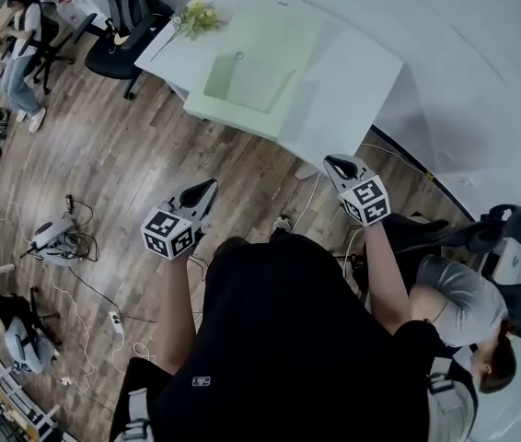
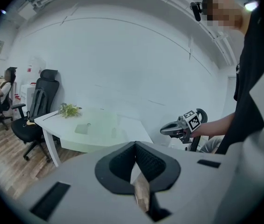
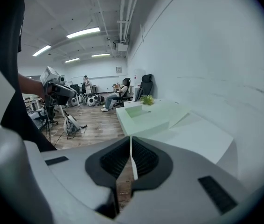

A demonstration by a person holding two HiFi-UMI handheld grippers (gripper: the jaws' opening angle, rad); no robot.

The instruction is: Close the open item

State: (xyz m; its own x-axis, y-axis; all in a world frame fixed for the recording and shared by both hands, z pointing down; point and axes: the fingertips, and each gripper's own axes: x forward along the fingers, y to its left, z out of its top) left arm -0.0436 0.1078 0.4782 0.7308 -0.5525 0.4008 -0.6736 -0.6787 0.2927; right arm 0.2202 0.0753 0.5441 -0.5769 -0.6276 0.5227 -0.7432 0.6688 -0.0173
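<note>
Left tool point(image 1: 207, 190), right tool point(image 1: 336, 165) clenched, empty. Box point(image 1: 242, 83) lid point(image 1: 283, 37) likely light, flimsy; push at free edge.

Office-lab: wheeled desk chairs point(image 1: 122, 26), white table point(image 1: 353, 72), strip lights point(image 3: 83, 32), cabled devices point(image 1: 53, 238) on wood floor point(image 1: 122, 164).

The box point(image 1: 242, 86) lies on the table point(image 1: 353, 72) along its near edge, with its lid point(image 1: 283, 35) behind it toward the table's middle. A plant sprig point(image 1: 196, 17) lies at the left corner, and an office chair point(image 1: 127, 26) stands just beyond that corner. The left gripper point(image 1: 211, 185) and right gripper point(image 1: 332, 162) are over the floor point(image 1: 132, 173) before the near edge, well apart.
</note>
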